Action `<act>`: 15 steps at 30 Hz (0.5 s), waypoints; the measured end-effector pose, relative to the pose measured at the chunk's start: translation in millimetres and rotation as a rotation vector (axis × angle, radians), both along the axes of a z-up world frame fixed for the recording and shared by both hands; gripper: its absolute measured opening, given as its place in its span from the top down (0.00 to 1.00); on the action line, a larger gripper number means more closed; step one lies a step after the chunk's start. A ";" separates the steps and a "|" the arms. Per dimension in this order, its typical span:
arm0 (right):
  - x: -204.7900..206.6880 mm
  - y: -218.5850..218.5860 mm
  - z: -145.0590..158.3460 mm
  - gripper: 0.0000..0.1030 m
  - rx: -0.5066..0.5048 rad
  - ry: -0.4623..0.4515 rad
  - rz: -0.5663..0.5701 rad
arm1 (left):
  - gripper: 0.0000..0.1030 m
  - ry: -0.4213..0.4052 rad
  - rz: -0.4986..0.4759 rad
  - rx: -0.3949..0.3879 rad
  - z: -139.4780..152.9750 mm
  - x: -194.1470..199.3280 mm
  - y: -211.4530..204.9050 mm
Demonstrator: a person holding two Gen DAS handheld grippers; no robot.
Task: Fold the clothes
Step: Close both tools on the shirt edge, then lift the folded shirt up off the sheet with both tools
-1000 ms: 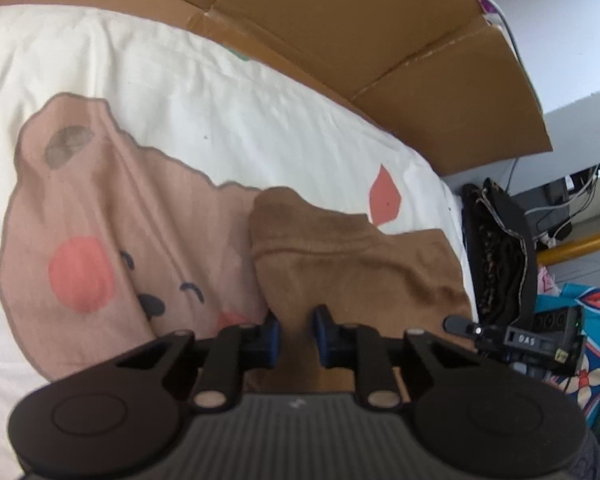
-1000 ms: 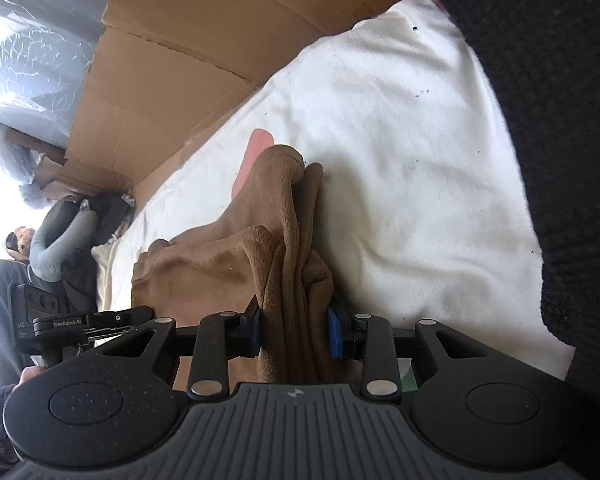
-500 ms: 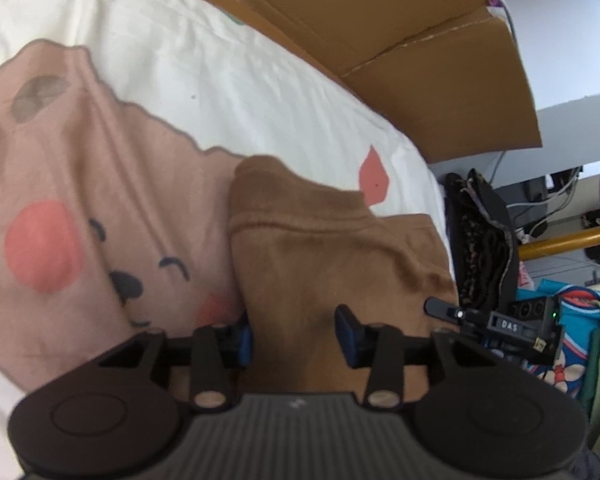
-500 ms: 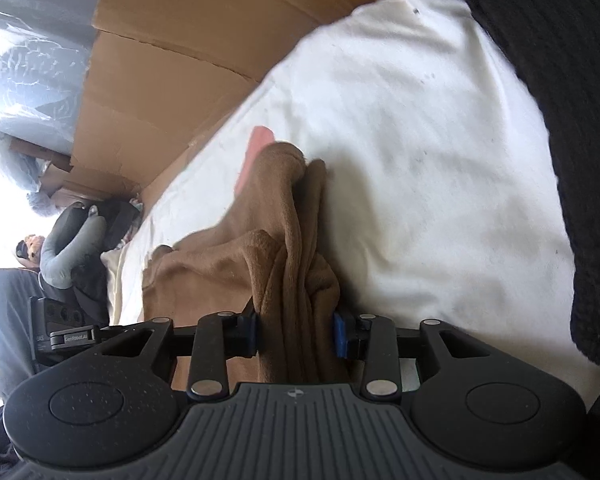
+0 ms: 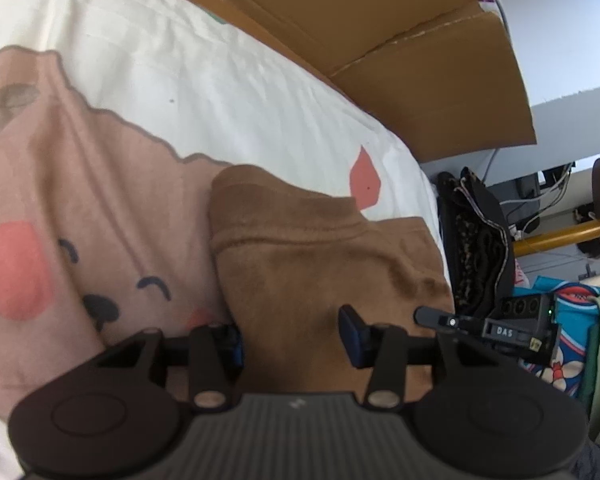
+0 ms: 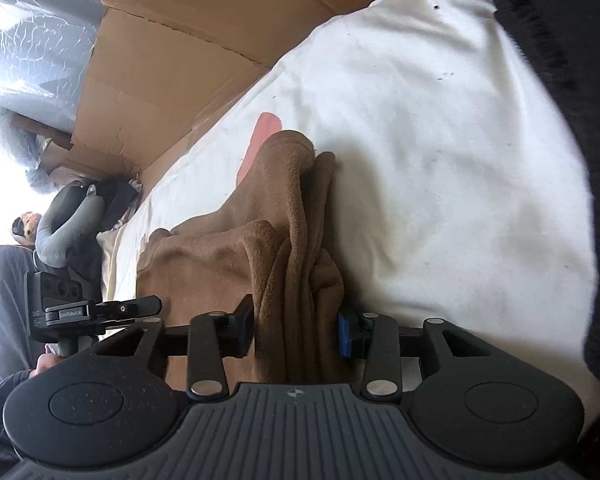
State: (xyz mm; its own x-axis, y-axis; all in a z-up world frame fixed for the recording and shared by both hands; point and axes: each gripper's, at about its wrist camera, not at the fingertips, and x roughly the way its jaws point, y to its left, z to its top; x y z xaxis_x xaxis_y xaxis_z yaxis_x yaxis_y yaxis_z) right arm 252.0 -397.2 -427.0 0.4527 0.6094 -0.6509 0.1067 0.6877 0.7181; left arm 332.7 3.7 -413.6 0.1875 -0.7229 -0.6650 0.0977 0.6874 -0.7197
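Left wrist view: one bear print [image 5: 60, 240] (pink cheeks, closed eyes) on the white sheet [image 5: 220, 80], then one folded brown garment [image 5: 320, 264] lying on that sheet. The left gripper [image 5: 292, 340] has just been opening, jaws apart over the cloth, not pinching. In the right wrist view, the right gripper [image 6: 296, 332] has also been opening, its two blue pads beside the bunched layers, released.

A white sheet [image 5: 228, 80] with a printed bear [image 5: 72, 216] (rosy cheeks, shut eyes) and a red drop [image 5: 364, 180] covers the bed. Cardboard [image 5: 380, 32] stands behind it. Beyond the edge lie dark fabric [image 5: 476, 240] and a yellow bar [image 5: 560, 236].
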 end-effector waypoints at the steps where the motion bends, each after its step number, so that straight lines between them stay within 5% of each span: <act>1: 1.2 1.0 -0.6 0.56 0.004 -0.001 0.001 | 0.54 0.002 0.002 -0.004 -0.7 0.9 0.0; 5: 5.1 3.0 -2.3 0.58 0.017 -0.012 0.009 | 0.56 -0.001 0.000 -0.017 -3.9 4.7 -3.0; 9: 4.7 2.9 -0.7 0.75 0.011 -0.017 0.013 | 0.86 0.004 -0.005 0.026 -3.6 9.1 -3.7; 15: 0.9 4.7 15.5 0.80 -0.024 -0.041 0.009 | 0.93 -0.036 -0.007 0.109 22.4 4.1 -10.3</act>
